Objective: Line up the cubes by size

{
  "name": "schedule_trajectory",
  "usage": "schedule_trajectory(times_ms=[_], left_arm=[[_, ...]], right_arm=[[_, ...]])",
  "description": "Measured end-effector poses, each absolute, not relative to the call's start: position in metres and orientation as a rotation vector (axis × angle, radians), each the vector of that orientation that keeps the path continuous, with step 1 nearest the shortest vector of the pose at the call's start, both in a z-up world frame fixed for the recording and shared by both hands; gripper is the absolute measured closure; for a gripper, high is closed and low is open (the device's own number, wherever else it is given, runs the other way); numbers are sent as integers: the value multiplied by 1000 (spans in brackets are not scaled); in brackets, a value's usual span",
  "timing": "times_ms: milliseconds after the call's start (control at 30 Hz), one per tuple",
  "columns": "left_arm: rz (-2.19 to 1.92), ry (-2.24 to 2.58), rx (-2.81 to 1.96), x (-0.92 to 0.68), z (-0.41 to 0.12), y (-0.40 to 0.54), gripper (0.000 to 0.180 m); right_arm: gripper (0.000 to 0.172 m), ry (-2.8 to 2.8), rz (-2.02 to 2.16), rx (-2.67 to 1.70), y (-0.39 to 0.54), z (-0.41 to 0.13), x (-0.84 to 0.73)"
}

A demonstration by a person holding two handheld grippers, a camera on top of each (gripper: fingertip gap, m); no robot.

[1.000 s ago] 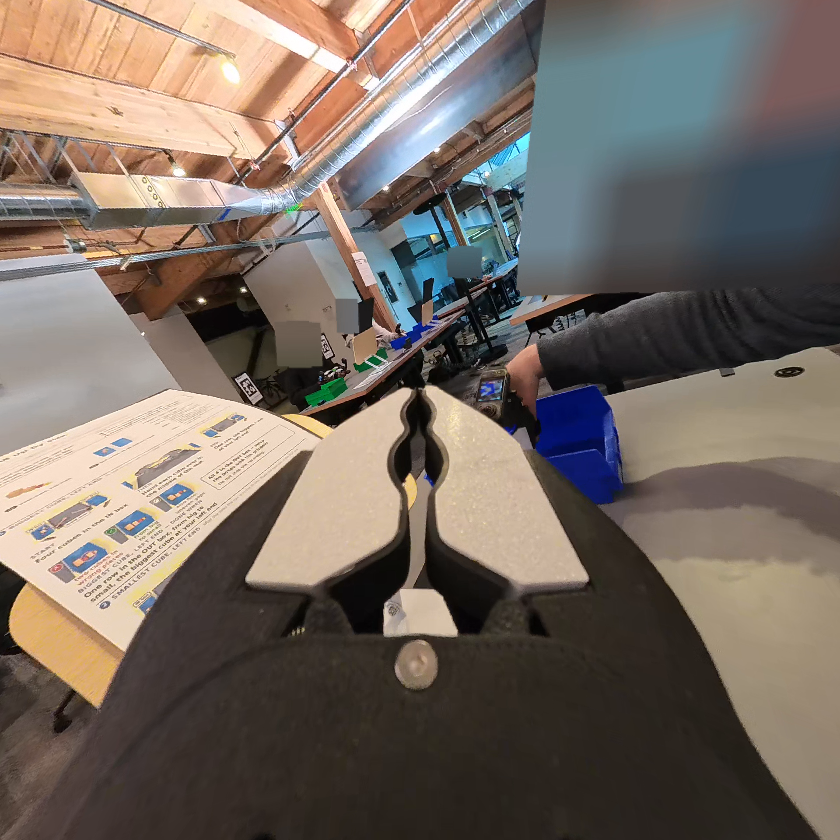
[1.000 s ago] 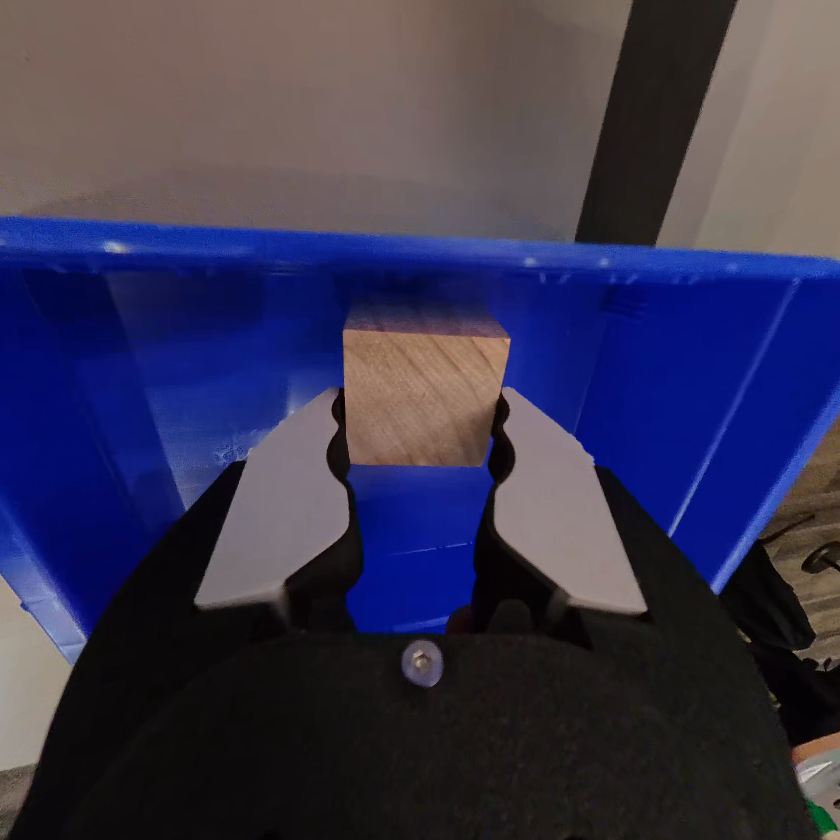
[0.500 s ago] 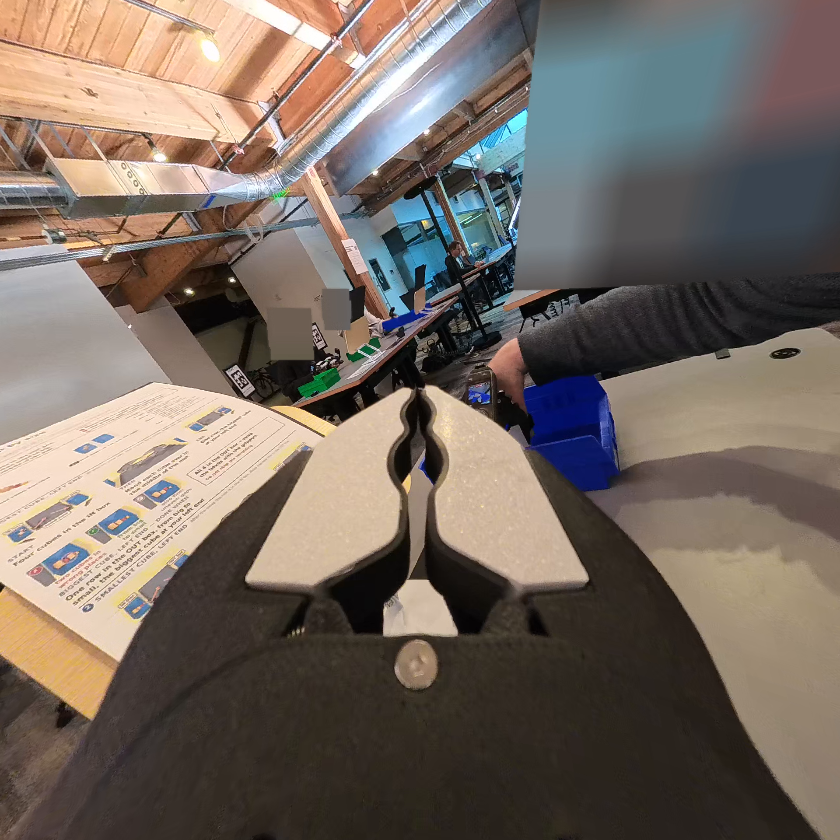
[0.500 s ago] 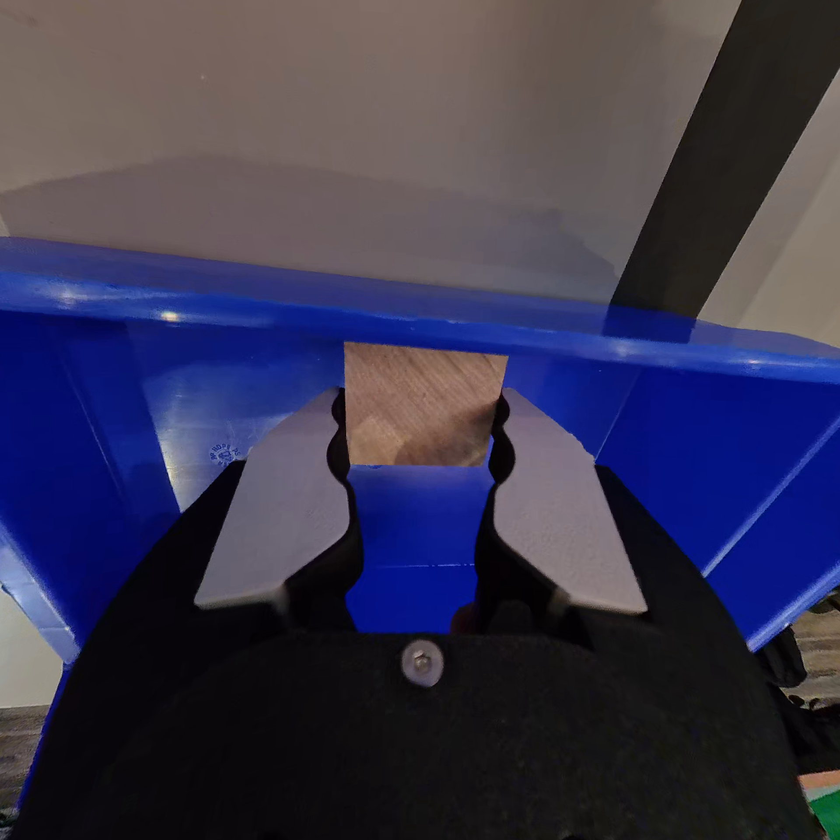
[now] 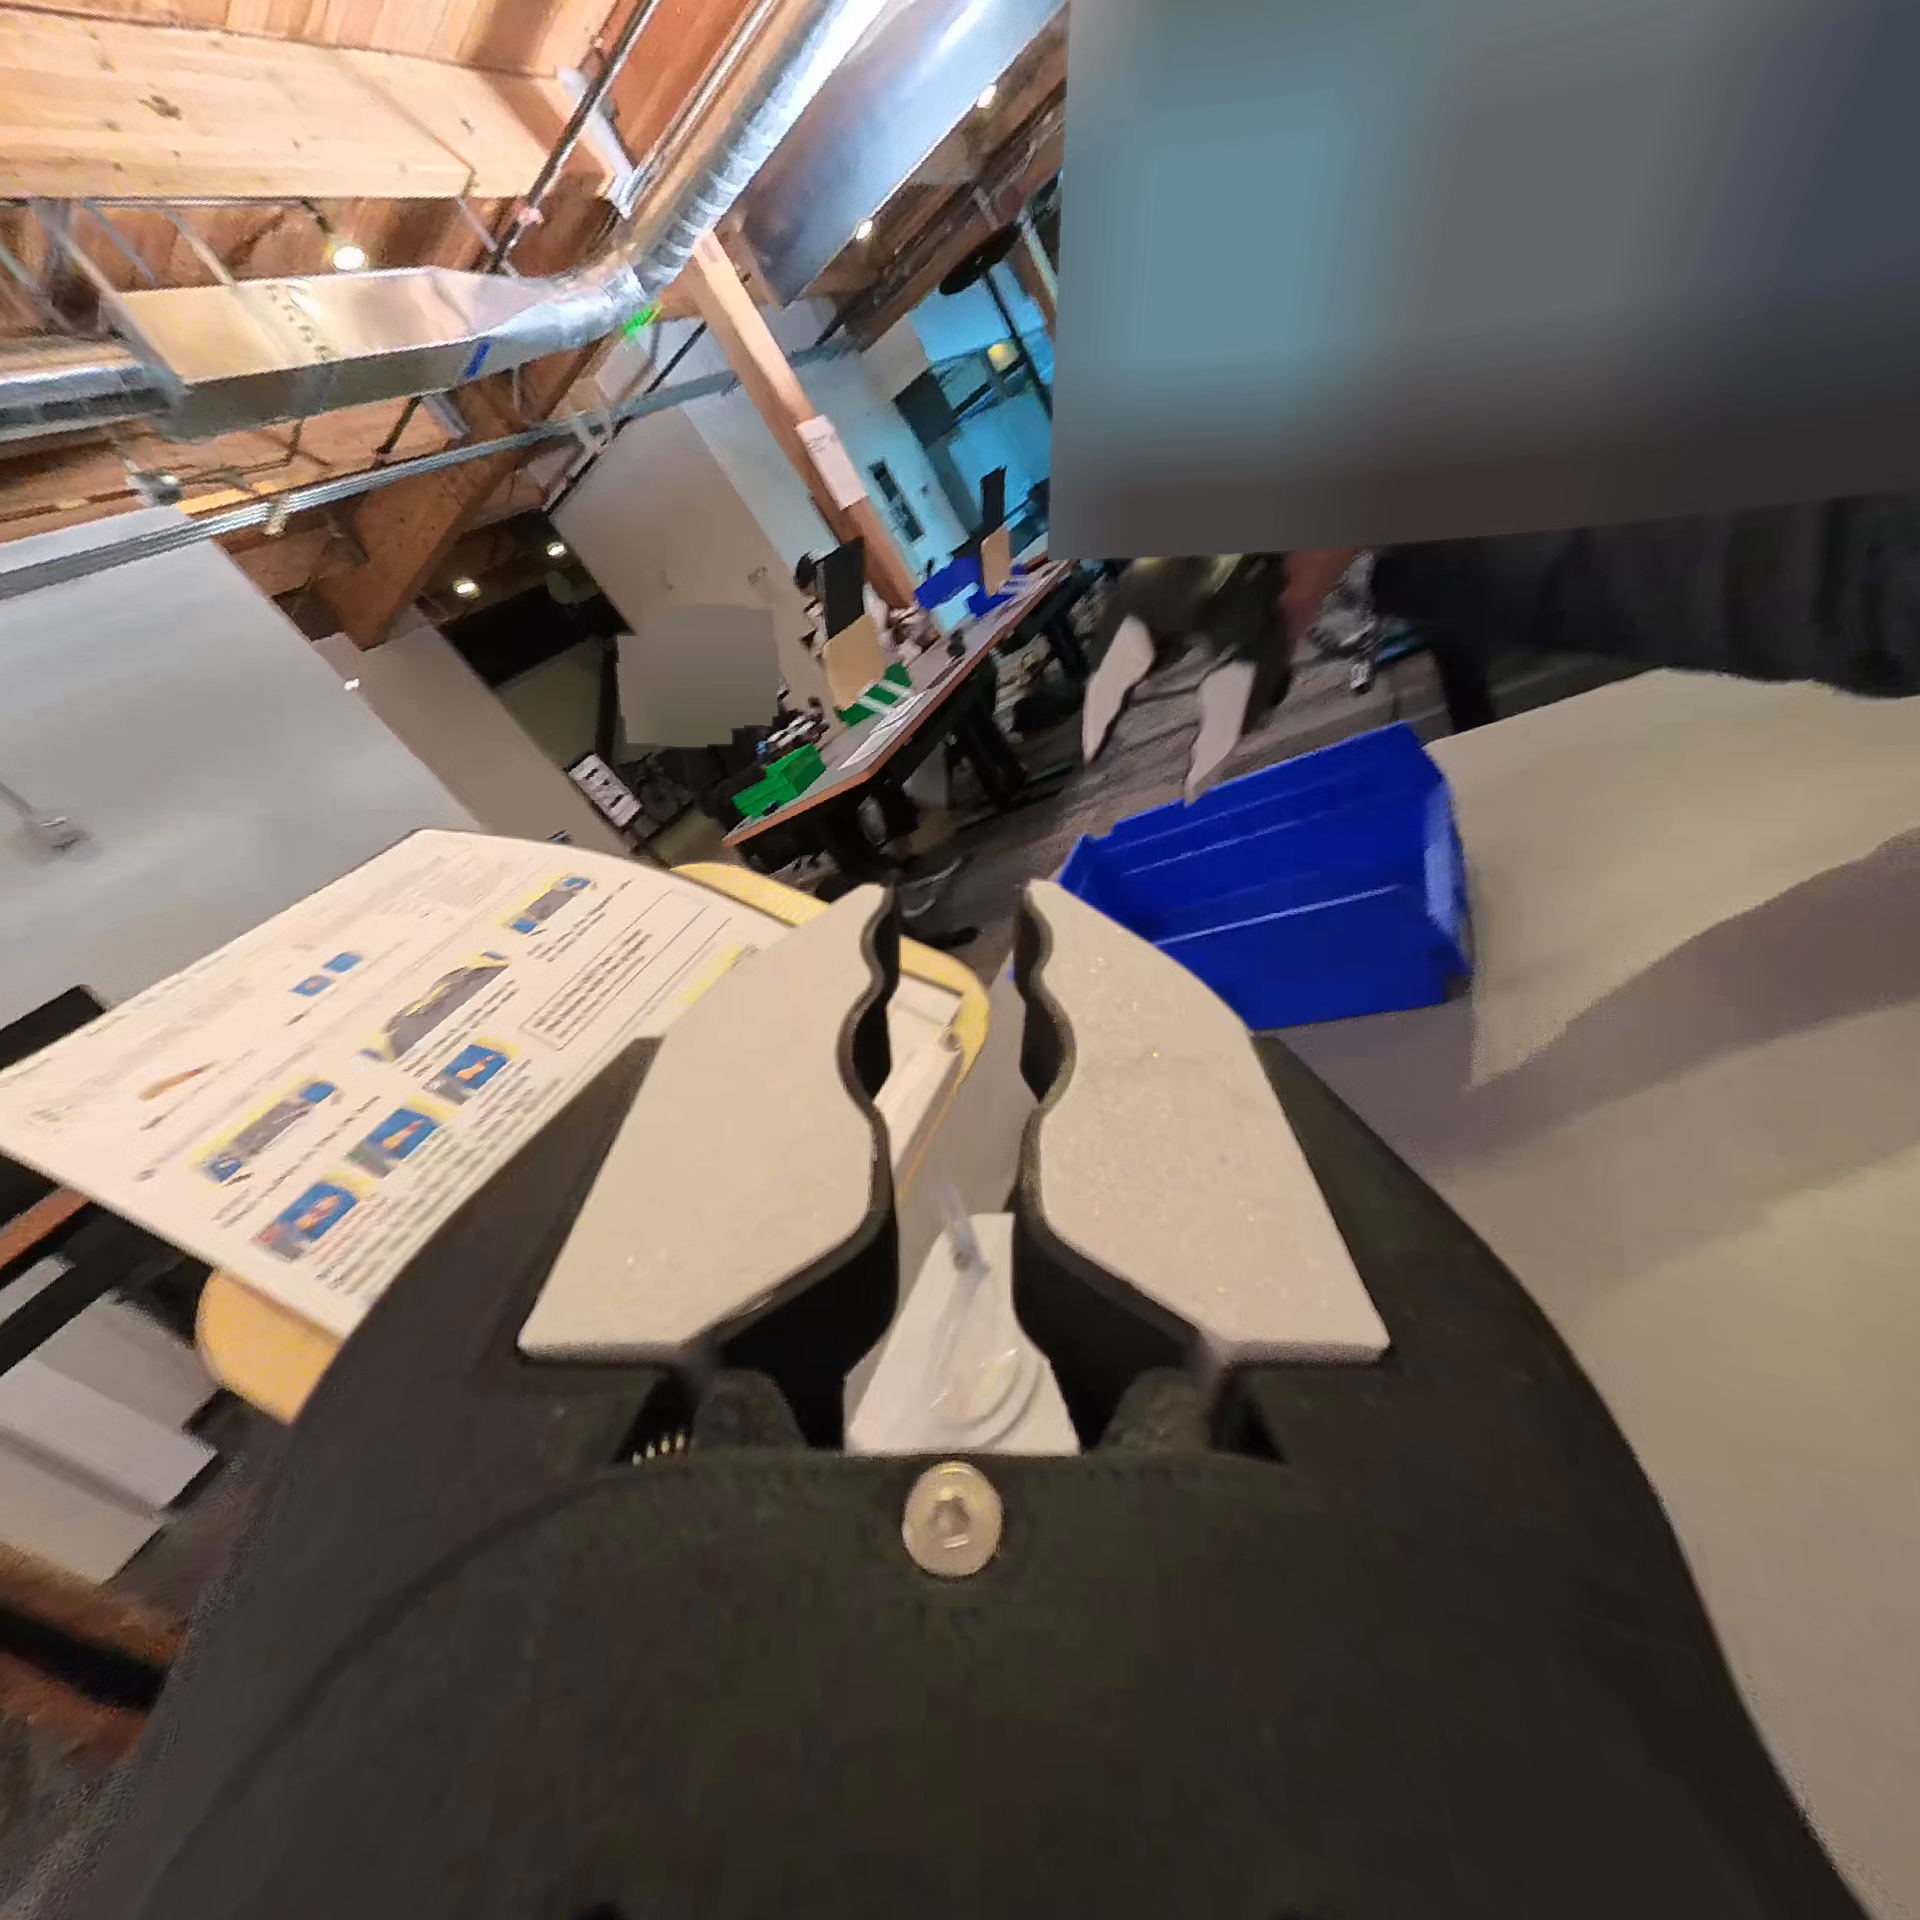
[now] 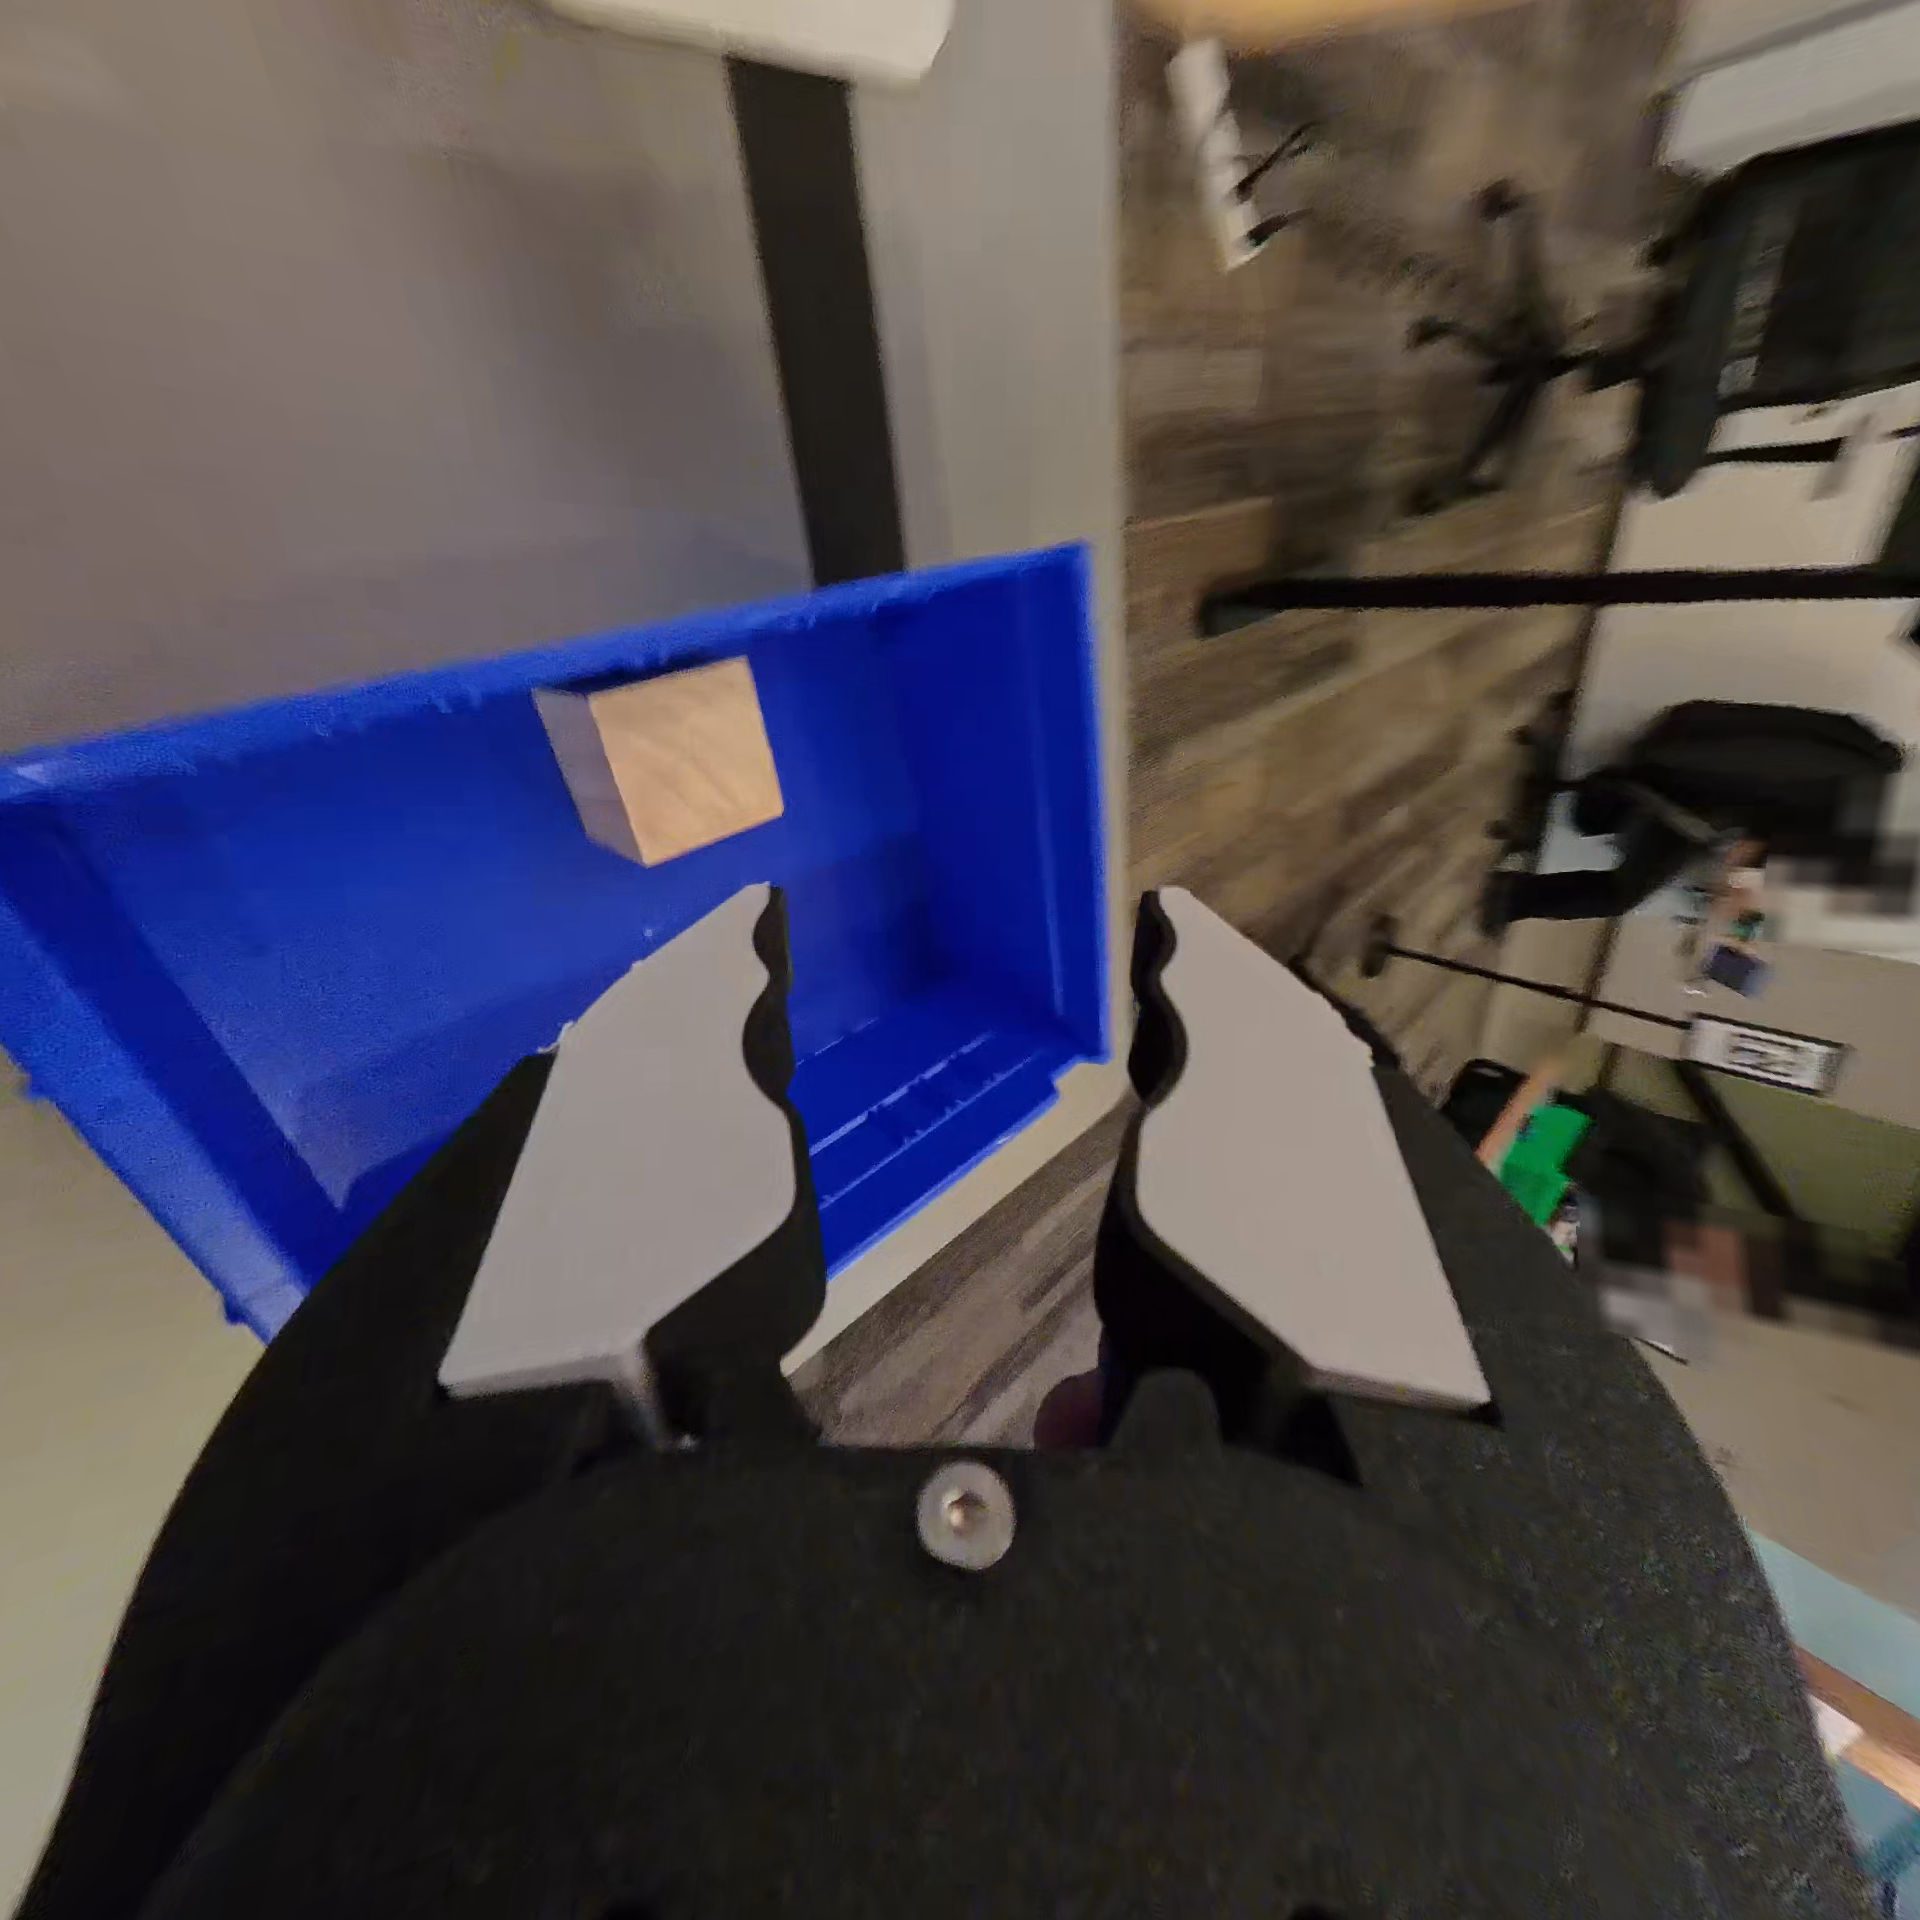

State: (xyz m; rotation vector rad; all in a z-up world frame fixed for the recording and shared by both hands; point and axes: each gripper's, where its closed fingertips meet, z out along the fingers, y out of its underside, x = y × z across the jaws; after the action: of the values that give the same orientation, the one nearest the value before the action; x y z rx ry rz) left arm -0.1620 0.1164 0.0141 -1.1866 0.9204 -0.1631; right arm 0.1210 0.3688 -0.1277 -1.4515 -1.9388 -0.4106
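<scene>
Left gripper (image 5: 951, 935) held over grey table's (image 5: 1662, 1195) left edge, angled up; jaws narrowly parted, nothing between; we keep it idle. Wooden cube (image 6: 675, 764) sits in blue bin (image 6: 312, 935), against far wall; we judge it light, rigid, smooth-faced; grip two opposite flat faces. Right gripper (image 6: 956, 914) above bin's right end, jaws wide, empty, cube ahead-left of tips.

Premises: open-plan workshop or lab in a converted industrial loft. Evidence overhead: exposed timber beams (image 5: 239, 114), silver spiral ductwork (image 5: 582, 301), conduit and spot lamps. Evidence at floor level: rows of long worktables (image 5: 914, 717) carrying green bins (image 5: 779, 779) and blue bins, an illustrated instruction sheet (image 5: 343, 1049), wood-plank flooring (image 6: 1299, 623), black office chairs (image 6: 1756, 800).
</scene>
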Motion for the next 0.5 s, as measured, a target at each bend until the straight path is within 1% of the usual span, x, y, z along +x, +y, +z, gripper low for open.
schedule_trajectory(times_ms=[33,100,167,300,367,433,500], left_arm=[[-123,922,-1198,-166,15,116,159],[-29,924,-1248,-178,13,117,153],[99,930,-1313,-196,7,119,147],[260,862,-1508,-247,-10,124,134],[350,831,-1594,-277,-24,127,135],[413,818,-1726,-309,-49,129,132],[466,823,-1863,-341,-80,131,123]], right_arm=[[111,-1886,-387,-1398,352,-111,114],[122,-1807,-267,-1296,311,-84,90],[125,-1789,-185,-1212,273,-73,67],[125,-1783,-25,-1095,218,-69,21],[126,-1770,113,-1044,193,-65,-9],[127,-1806,201,-967,172,-67,-37],[126,-1863,208,-938,162,-74,-55]])
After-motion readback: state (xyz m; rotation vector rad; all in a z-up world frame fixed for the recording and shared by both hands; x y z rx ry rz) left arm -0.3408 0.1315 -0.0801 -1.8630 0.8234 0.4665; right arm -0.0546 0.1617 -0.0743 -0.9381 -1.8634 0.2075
